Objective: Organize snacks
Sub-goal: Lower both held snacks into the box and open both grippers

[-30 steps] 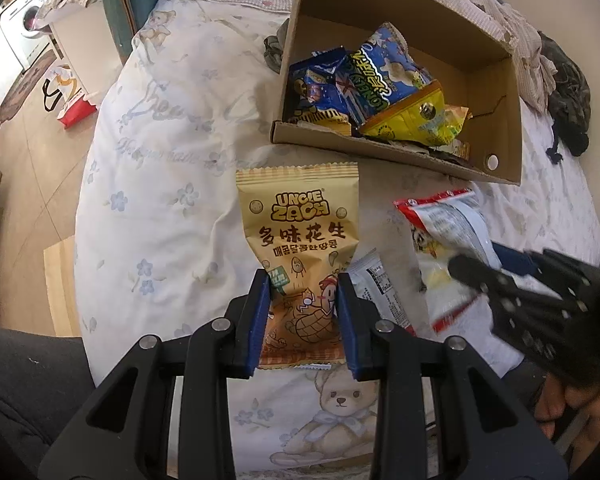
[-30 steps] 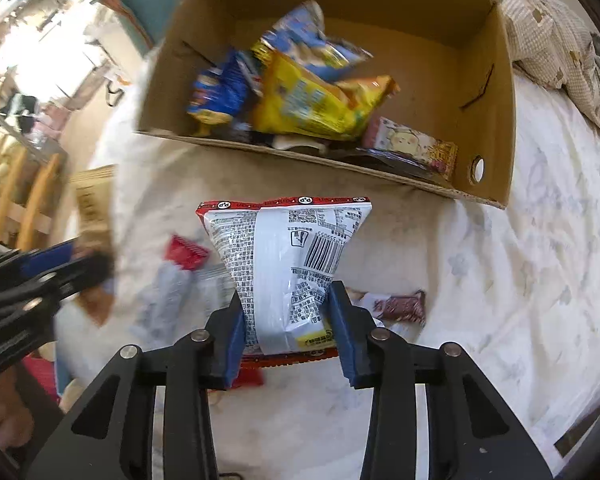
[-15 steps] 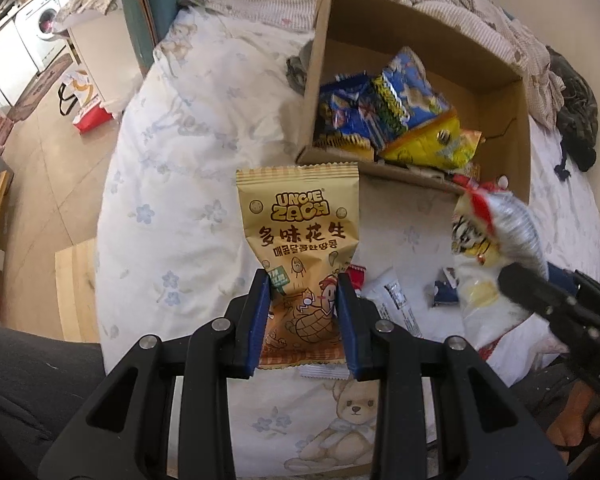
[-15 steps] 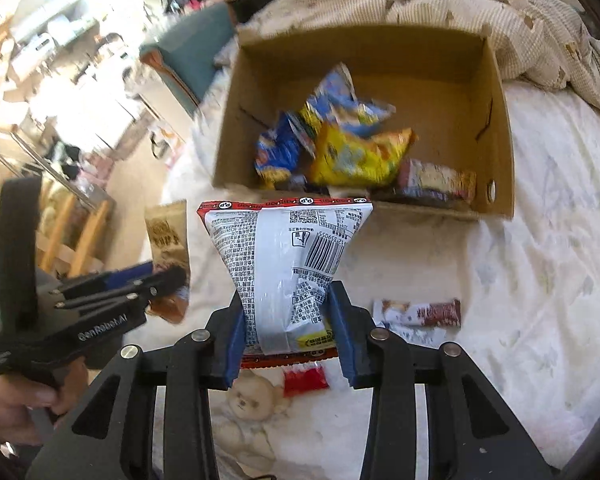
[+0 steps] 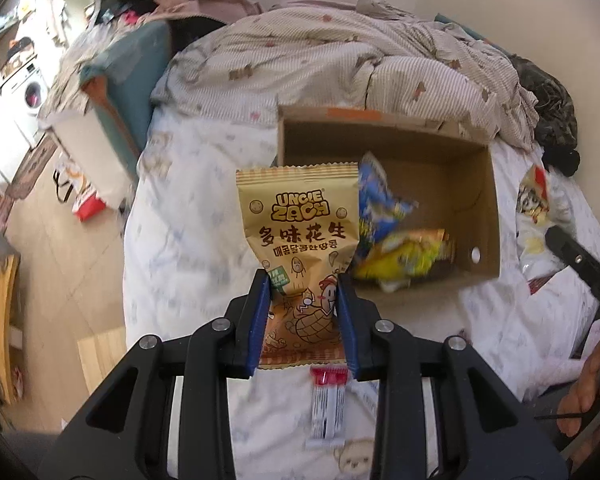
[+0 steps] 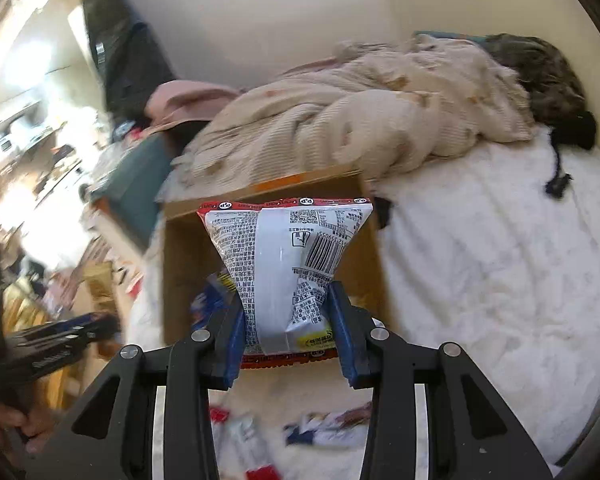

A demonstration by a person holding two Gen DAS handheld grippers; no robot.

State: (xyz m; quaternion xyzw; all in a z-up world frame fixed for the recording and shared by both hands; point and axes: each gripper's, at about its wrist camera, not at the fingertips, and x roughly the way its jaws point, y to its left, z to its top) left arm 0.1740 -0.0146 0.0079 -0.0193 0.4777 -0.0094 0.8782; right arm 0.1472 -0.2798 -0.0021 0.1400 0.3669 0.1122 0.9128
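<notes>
The left gripper [image 5: 303,308] is clamped on the lower part of a tan peanut bag [image 5: 300,236] printed "UNCLE ZACH" above a line of Chinese and a line of Korean characters, with a cartoon peanut figure near the bottom; the bag stands upright at the centre of the left wrist frame, held above the bed. The right gripper [image 6: 287,322] is closed on a white bag with red edges [image 6: 286,272], its back facing the camera: dense small print, a barcode with digits too blurred to read surely, and a yellow patch at the lower right. The cardboard box [image 5: 494,216] sits on the bed sheet [image 5: 172,240] right of centre in the left wrist frame, with a blue bag [image 5: 380,200] and a yellow bag [image 5: 408,260] lying inside near its front left; much of its floor at the back and right is bare. Only that view shows the inside of the box clearly, as well as a small red-and-white stick packet [image 5: 327,404] on the sheet below the peanut bag, and the right gripper with its bag at the right edge. The right wrist view hides most of the box [image 6: 180,272] behind the white bag, but shows blurred wrappers [image 6: 328,428] on the sheet at the bottom and the left gripper at the lower left. A rumpled beige blanket [image 5: 340,64] presses against the far rim of the box.
</notes>
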